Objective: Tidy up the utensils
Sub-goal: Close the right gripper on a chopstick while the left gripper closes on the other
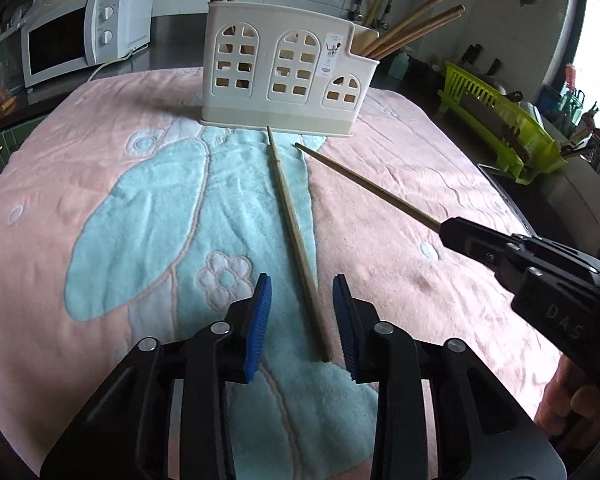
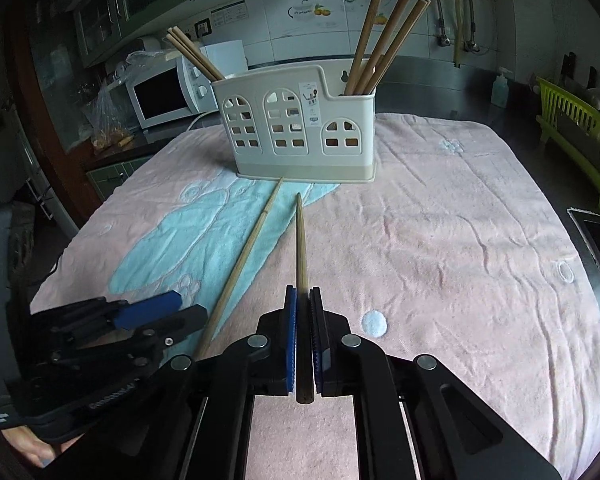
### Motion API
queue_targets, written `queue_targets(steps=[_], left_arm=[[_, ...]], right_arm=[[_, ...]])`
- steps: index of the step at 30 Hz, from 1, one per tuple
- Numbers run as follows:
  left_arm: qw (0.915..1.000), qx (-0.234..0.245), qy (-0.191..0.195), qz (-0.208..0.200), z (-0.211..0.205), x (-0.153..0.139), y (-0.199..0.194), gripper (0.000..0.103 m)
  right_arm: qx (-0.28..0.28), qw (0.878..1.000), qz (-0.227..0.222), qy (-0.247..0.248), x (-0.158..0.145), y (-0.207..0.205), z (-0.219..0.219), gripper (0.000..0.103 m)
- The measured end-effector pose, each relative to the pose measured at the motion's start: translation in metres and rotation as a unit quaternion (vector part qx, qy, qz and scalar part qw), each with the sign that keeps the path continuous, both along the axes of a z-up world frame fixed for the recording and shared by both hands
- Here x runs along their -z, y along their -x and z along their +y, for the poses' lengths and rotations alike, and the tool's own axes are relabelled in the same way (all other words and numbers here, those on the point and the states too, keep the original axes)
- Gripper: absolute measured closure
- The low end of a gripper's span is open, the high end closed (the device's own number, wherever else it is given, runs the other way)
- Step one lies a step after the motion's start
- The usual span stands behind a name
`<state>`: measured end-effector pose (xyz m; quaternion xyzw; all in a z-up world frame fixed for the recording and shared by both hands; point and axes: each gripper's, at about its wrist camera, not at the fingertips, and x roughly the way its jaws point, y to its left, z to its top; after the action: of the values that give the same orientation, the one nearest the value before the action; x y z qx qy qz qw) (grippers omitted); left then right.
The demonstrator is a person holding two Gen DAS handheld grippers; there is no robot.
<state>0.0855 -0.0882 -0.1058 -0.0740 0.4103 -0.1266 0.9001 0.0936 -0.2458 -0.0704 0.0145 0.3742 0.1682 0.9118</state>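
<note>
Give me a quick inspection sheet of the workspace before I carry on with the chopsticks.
Surface: pink and blue towel covers the counter, wrinkled, dry-looking.
Job's things: cream holder stands upright at the far edge, chopsticks already in both end compartments. One loose chopstick lies on the towel; a second chopstick is clamped.
Clutter: nothing seen on the towel.
Grippers: left gripper open, straddling the loose chopstick's near end, pads not touching. Right gripper shut on the second chopstick near its thick end.
Cables: microwave cord runs to the towel's far-left edge.
Surroundings: microwave left, green dish rack right.
</note>
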Motion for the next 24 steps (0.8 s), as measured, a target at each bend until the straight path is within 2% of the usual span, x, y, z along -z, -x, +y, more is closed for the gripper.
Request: queue_targets(steps=[4, 6, 14, 15, 17, 21, 24], left_arm=[[0.9999, -0.004, -0.013, 0.0, -0.009, 0.007, -0.008, 0.079], [0.9999, -0.007, -0.011, 0.006, -0.009, 0.009, -0.013, 0.085], [0.9995, -0.016, -0.023, 0.014, -0.016, 0.014, -0.02, 0.088], [0.9993, -0.019, -0.028, 0.015, -0.016, 0.014, -0.021, 0.093], [0.9992, -0.02, -0.029, 0.017, -0.014, 0.014, -0.022, 0.095], [0.9993, -0.019, -0.03, 0.016, -0.007, 0.008, -0.021, 0.097], [0.9996, -0.019, -0.022, -0.002, 0.003, -0.009, -0.018, 0.097]], right_arm=[[-0.001, 1.0, -0.014, -0.007, -0.011, 0.004, -0.004, 0.097], [-0.001, 1.0, -0.021, -0.011, -0.016, 0.006, -0.006, 0.097], [-0.002, 0.999, -0.033, -0.015, -0.025, 0.008, -0.01, 0.097], [-0.002, 0.999, -0.034, -0.015, -0.025, 0.009, -0.01, 0.097], [-0.002, 0.999, -0.036, -0.015, -0.027, 0.01, -0.01, 0.096], [-0.003, 0.999, -0.047, -0.014, -0.037, 0.011, -0.012, 0.096], [-0.004, 0.998, -0.059, -0.015, -0.048, 0.011, -0.012, 0.096]])
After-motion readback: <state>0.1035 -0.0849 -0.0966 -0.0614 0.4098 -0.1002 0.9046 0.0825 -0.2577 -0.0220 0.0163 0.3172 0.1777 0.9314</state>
